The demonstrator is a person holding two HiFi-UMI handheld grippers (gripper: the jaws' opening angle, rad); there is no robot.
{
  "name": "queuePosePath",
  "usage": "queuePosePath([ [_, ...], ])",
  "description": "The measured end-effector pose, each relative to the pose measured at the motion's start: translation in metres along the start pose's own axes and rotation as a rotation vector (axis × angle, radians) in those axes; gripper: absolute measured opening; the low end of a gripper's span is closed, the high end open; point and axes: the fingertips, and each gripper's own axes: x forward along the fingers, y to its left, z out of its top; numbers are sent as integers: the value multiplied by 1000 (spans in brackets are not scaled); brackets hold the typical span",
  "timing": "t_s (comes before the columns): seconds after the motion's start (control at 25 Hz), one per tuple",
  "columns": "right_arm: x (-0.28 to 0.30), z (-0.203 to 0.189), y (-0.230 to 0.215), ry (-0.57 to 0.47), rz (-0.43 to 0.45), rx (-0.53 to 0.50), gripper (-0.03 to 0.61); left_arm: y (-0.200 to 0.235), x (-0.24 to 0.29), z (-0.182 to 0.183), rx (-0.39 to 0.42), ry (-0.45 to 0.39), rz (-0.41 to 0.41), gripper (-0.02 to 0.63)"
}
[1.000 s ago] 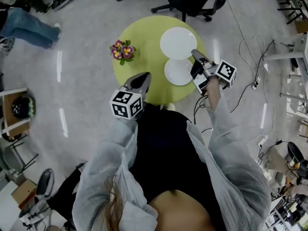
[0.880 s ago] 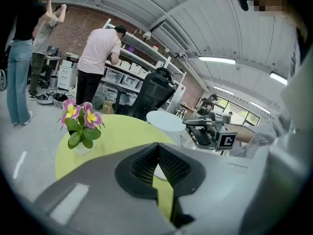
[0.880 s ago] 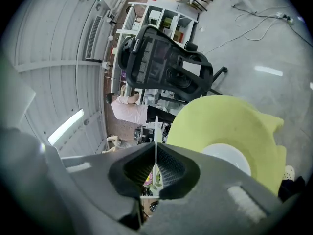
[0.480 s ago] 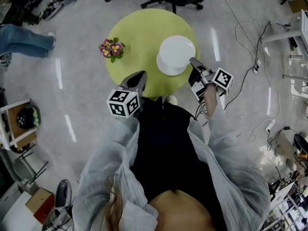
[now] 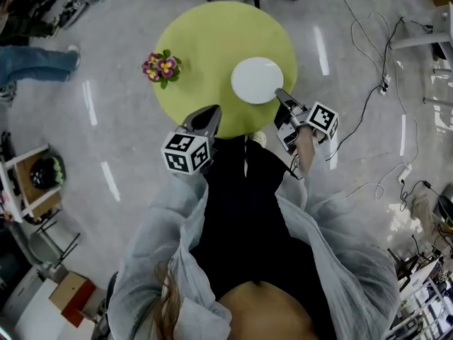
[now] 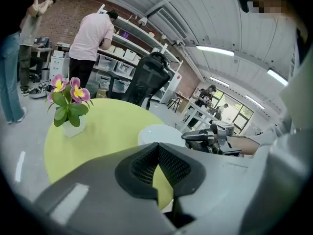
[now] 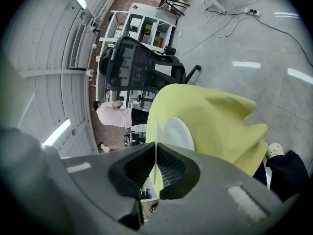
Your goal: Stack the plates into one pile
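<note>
**Last plate over the pile, release to come**

Head view: the round yellow-green worktop point(image 5: 212, 48) carried one white disc toward its right side, the top plate point(image 5: 256, 81). Potted flowers point(image 5: 161, 68) stood well apart at the left. The right tool point(image 5: 281, 95) sat at the disc's near-right rim. The left tool point(image 5: 209, 113) hung over the worktop's near edge, apart from the plate. With only one disc showing, the stacking looked to be in its closing step.

Left gripper view: the left tool's jaws were pressed together with nothing between them, and their black pads point(image 6: 171, 166) were cross-ribbed. Beyond them the plate read as smooth, glossy and shallow, with the right tool at its edge.

Right gripper view: the right tool was clamped on a thin white edge, seemingly the top plate's rim seen edge-on. Beside it the lower plate point(image 7: 178, 133) lay flat on the worktop, round with a raised lip. The covering fell in soft folds at the edge, so it was probably cloth.

The next move probably called for settling the top plate level and centred, then parting the jaws and drawing straight back. A hard, slick plate could skate on the one beneath if nudged
</note>
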Motion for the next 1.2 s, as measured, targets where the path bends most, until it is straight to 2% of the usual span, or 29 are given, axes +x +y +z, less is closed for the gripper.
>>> queuePosePath([
  [0.32,7,-8,-27,-41,-94,17,15,5,7,-6,-11,28,-7,12],
  [0.68,11,-4,-40,-50,-226,-51,27,-1,14,-11,-9,42,-24,12],
  [0.84,14,-3,-37,-46,-248,-74,114,-1,13,-12,-11,41,-24,12],
  [0.96,16,2,-36,-55,-275,-92,146,-1,10,-13,-13,37,-21,12],
  [1.08,19,4,-31,-49,-280,-110,233,-1,8,-13,-16,32,-18,12],
  [1.2,24,3,-25,-39,-269,-115,292,1,5,-15,-19,28,-15,12],
])
